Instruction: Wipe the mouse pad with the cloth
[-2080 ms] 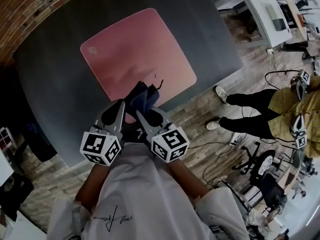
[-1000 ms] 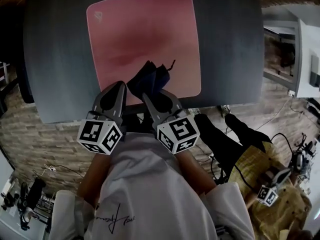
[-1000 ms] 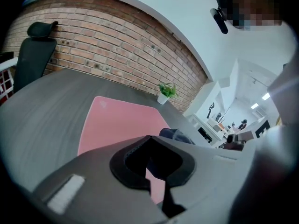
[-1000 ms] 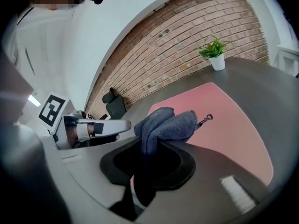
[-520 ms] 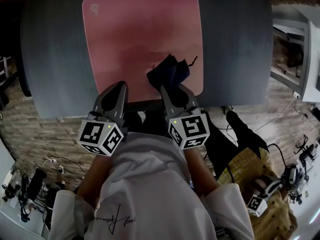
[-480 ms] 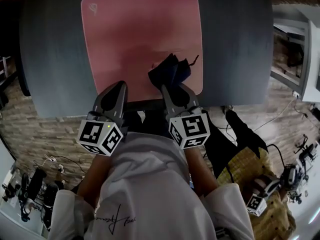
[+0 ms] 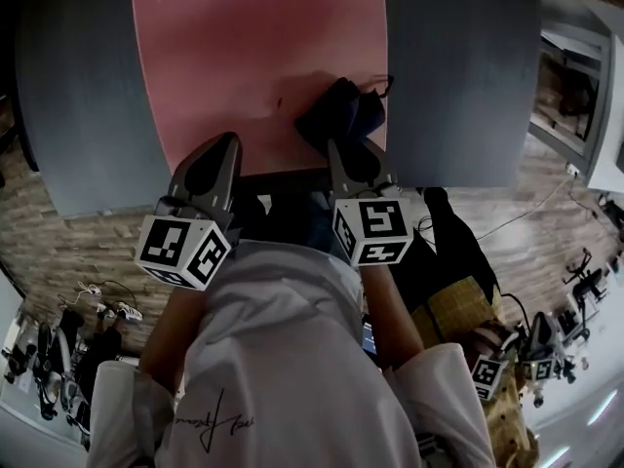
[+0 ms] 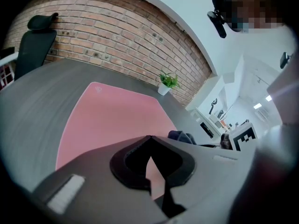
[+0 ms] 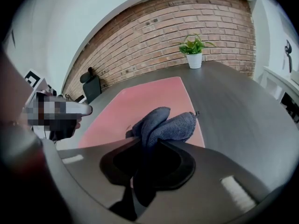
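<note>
The cloth (image 7: 343, 113) is clamped in the right gripper (image 7: 345, 148); the left gripper (image 7: 225, 145) is closed, empty; the mouse pad (image 7: 244, 57), seemingly touched near-right, should be swept evenly.

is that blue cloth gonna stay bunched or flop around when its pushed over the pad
Probably floppy: the cloth bulges in soft folds above the right gripper clamping it. Likely light, since the folds stand up without sagging. Its fuzzy nap may drag rather than slide on the mouse pad.
</note>
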`<move>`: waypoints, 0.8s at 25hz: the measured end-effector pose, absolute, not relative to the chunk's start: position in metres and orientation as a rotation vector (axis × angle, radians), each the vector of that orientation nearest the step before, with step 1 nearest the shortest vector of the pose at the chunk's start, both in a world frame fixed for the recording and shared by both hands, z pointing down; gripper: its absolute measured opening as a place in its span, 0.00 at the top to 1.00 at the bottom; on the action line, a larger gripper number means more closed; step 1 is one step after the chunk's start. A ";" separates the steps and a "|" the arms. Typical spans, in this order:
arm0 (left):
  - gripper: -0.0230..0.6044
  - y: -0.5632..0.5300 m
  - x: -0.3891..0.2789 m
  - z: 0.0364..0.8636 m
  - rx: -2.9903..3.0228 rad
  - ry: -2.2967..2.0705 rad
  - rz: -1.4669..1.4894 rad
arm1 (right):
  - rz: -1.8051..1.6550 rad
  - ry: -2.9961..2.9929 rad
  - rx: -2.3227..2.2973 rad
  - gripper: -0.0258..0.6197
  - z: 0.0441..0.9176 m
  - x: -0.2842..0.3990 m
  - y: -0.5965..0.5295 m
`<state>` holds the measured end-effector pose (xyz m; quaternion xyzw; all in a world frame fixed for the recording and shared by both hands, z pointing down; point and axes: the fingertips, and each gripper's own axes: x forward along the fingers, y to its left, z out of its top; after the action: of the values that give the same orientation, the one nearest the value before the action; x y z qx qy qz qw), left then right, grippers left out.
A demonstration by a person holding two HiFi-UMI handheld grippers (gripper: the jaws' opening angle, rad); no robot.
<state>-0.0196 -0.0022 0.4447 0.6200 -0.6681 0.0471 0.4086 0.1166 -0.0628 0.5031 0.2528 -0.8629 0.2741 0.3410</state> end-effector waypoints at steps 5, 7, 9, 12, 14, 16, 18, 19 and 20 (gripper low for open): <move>0.95 -0.012 0.001 0.445 1.610 -1.648 0.161 | 0.689 -2.204 0.673 0.85 0.509 0.132 -0.074; 0.95 -0.013 0.001 0.444 1.614 -1.635 0.160 | 0.675 -2.189 0.673 0.85 0.511 0.132 -0.073; 0.95 -0.013 -0.004 0.443 1.615 -1.634 0.160 | 0.666 -2.179 0.674 0.85 0.512 0.129 -0.072; 0.95 -0.011 -0.009 0.445 1.605 -1.634 0.155 | 0.641 -2.158 0.681 0.85 0.516 0.129 -0.071; 0.95 -0.010 -0.010 0.446 1.599 -1.629 0.153 | 0.612 -2.145 0.680 0.85 0.518 0.130 -0.069; 0.95 -0.008 -0.010 0.446 1.599 -1.623 0.154 | 0.586 -2.134 0.681 0.85 0.519 0.130 -0.069; 0.95 -0.006 -0.010 0.447 1.598 -1.620 0.154 | 0.569 -2.129 0.685 0.85 0.520 0.130 -0.069; 0.95 -0.004 -0.011 0.447 1.597 -1.620 0.153 | 0.560 -2.128 0.687 0.85 0.520 0.130 -0.069; 0.95 -0.003 -0.011 0.447 1.594 -1.622 0.151 | 0.552 -2.127 0.688 0.85 0.520 0.130 -0.069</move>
<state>-0.0112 -0.0034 0.4472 0.6355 -0.6464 0.0601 0.4180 0.1303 -0.0690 0.5199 0.2728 -0.8436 0.2188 0.4075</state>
